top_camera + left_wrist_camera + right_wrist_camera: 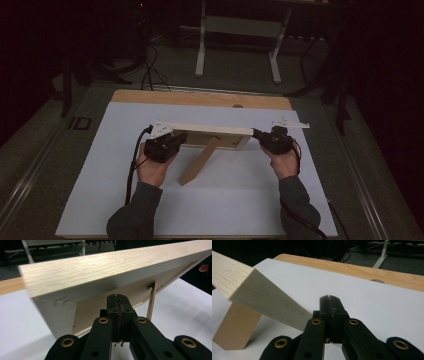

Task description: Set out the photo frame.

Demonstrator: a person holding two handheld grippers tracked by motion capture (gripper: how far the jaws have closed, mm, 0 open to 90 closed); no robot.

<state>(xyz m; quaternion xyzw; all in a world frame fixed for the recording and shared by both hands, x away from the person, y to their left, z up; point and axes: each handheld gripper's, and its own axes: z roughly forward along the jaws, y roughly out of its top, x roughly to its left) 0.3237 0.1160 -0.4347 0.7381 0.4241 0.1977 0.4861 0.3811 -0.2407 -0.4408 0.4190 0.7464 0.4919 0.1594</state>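
Observation:
A light wooden picture frame (pixel 210 129) stands on the white sheet, propped by its back leg (pixel 200 162), with its back toward me. My left gripper (pixel 180 138) is at the frame's left end. In the left gripper view its jaws (pixel 117 296) are pressed together with nothing between them, just below the frame's (pixel 100 272) top rail and facing the back panel; the leg (pixel 151 302) is to the right. My right gripper (pixel 258 134) is at the frame's right end. Its jaws (pixel 329 298) are also shut and empty, beside the frame's side rail (pixel 262 300) and leg (pixel 237 326).
The white sheet (pixel 225 200) covers most of a wooden table, whose far edge (pixel 200 98) stays bare. Beyond it on the dark floor are the white legs of a desk (pixel 200 55) and some cables (pixel 147 70). Open sheet lies in front of the frame.

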